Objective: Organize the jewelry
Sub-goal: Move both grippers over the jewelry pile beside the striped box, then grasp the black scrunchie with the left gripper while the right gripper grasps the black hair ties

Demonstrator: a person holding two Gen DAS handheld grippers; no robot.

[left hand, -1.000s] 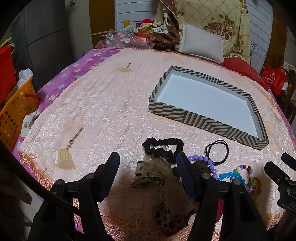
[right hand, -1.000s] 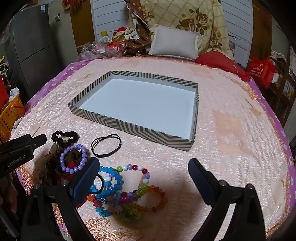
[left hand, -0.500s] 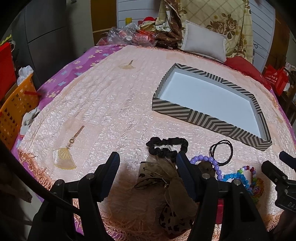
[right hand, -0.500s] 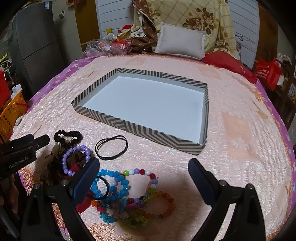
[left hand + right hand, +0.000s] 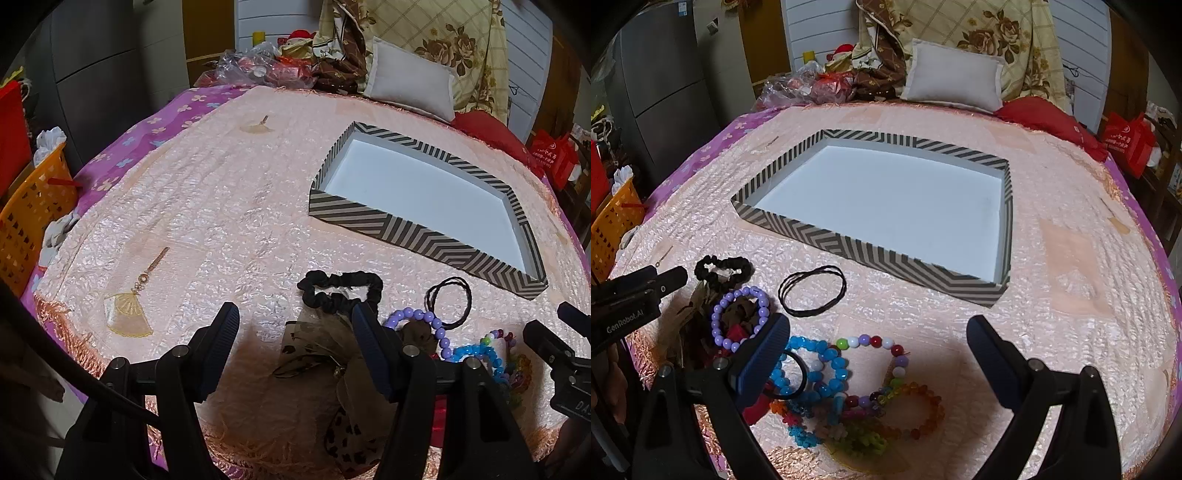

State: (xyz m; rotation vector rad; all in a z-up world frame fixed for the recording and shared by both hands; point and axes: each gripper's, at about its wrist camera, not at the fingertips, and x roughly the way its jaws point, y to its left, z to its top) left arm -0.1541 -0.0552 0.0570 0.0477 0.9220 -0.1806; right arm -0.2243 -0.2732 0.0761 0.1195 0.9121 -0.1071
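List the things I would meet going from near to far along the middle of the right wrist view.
Multicoloured round-bead bracelet → thin black elastic hair ties → shallow zigzag-striped cardboard tray → white rectangular cushion.

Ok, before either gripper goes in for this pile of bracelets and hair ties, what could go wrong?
The bead bracelets lie overlapped, so the right gripper, open above them, may lift several at once. The thin black hair tie lies flat on the quilted cover and could slip the pads. The striped tray is shallow; a dropped piece might bounce out.

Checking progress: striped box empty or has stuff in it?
Empty. The striped box shows only its bare white floor; bracelets lie outside on the bedspread.
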